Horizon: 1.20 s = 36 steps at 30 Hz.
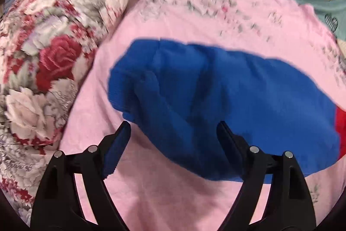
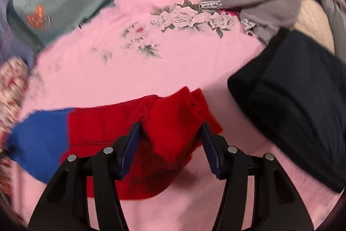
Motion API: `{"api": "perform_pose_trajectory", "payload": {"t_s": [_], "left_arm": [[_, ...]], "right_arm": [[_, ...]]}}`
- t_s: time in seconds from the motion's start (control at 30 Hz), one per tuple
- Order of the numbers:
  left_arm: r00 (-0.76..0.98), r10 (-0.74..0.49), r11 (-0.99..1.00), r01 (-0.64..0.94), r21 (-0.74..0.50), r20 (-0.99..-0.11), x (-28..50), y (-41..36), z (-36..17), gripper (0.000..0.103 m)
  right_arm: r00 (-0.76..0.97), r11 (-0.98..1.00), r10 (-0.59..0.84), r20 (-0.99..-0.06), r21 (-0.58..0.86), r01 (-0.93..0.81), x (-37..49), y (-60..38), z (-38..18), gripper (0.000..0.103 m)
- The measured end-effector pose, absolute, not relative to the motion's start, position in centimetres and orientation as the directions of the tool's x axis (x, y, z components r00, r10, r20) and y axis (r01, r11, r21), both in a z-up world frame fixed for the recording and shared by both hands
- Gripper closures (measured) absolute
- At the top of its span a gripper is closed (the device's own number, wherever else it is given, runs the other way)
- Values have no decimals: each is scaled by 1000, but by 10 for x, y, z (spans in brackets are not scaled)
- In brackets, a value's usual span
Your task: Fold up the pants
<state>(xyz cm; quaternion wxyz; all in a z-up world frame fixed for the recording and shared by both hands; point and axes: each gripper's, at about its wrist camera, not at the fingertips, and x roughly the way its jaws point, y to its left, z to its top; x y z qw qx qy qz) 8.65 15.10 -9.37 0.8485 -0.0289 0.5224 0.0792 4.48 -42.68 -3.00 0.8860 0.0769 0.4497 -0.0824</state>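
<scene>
My left gripper (image 1: pixel 174 125) stands wide open, empty, over the near edge of the pants (image 1: pixel 227 101); my right gripper (image 2: pixel 170 125) is equally spread, its fingers flanking a raised red fold without pinching it. The pants, blue with a red end (image 2: pixel 173 120), lie across the pink blanket (image 1: pixel 194 23). Risk: closing now could catch one layer only, or blanket with it, skewing the fold. Beyond the pants sit a floral pillow (image 1: pixel 54 36) and dark folded clothes (image 2: pixel 298 96). Motion blur and bunching hide the layers and the waistband.
</scene>
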Motion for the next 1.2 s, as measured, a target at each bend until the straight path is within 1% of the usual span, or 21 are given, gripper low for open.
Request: {"api": "perform_pose_trajectory", "payload": {"t_s": [0.07, 0.13, 0.23, 0.27, 0.3, 0.33, 0.43, 0.47, 0.53, 0.57, 0.6, 0.63, 0.67, 0.7, 0.73, 0.77, 0.87, 0.97, 1.03, 1.13, 1.2], "left_arm": [[422, 110, 985, -167, 42, -900, 88, 156, -105, 16], [430, 104, 984, -173, 31, -897, 80, 161, -100, 16], [469, 74, 985, -173, -9, -880, 67, 161, -79, 18], [489, 46, 988, -150, -32, -871, 62, 156, -71, 18], [505, 23, 992, -121, -44, -863, 59, 149, -66, 17], [518, 2, 995, -87, -51, -855, 58, 140, -63, 16], [503, -27, 999, -8, -36, -864, 64, 113, -70, 15], [488, -8, 1000, 2, -8, -873, 70, 101, -77, 15], [483, 23, 1000, 7, 30, -875, 74, 91, -87, 15], [474, 52, 998, 5, 63, -879, 76, 88, -94, 15], [465, 74, 996, 2, 84, -882, 75, 89, -99, 15], [457, 76, 996, 4, 87, -886, 72, 95, -103, 13], [447, 58, 998, 9, 69, -893, 70, 104, -105, 12], [443, 44, 999, 3, 51, -896, 67, 111, -106, 10], [436, 29, 1000, -7, 29, -899, 65, 119, -106, 10], [426, -7, 1000, -22, -18, -905, 61, 130, -103, 10], [442, -74, 993, -49, -106, -894, 53, 139, -86, 11], [522, -161, 983, 14, -181, -837, 54, 126, -56, 11], [560, -179, 982, 56, -179, -809, 67, 108, -41, 10], [607, -185, 982, 92, -163, -773, 102, 79, -38, 8], [586, -171, 985, 79, -154, -792, 122, 70, -49, 8]], "right_arm": [[582, 964, -217, -784, -80, 252, 51, -427, -35, 38], [584, 955, -229, -779, -64, 290, 49, -424, -31, 38], [690, 942, -316, -651, -130, 309, 32, -391, 3, 38], [721, 944, -313, -619, -121, 306, 29, -383, 13, 37], [750, 951, -289, -595, -90, 296, 26, -375, 22, 36], [784, 967, -218, -581, -21, 254, 25, -365, 28, 36], [733, 985, 118, -670, 170, -3, 45, -328, 15, 37], [687, 970, 219, -693, 233, -75, 53, -311, 3, 41], [591, 945, 323, -739, 284, -161, 63, -279, -20, 66], [529, 930, 367, -765, 301, -210, 68, -263, -34, 82], [481, 920, 389, -785, 311, -237, 70, -253, -46, 87], [439, 921, 385, -812, 305, -243, 71, -246, -56, 87], [397, 932, 352, -848, 279, -230, 72, -246, -68, 92], [413, 935, 344, -843, 266, -236, 69, -250, -69, 96], [408, 938, 332, -850, 249, -242, 67, -252, -69, 97], [396, 941, 315, -863, 229, -249, 64, -256, -66, 97], [402, 941, 302, -864, 204, -269, 65, -258, -48, 85], [472, 919, 374, -799, 251, -304, 84, -246, -19, 85], [515, 920, 373, -772, 237, -311, 107, -231, -10, 85], [511, 893, 436, -741, 289, -344, 151, -198, -12, 85], [469, 877, 472, -746, 347, -332, 176, -176, -29, 85]]}}
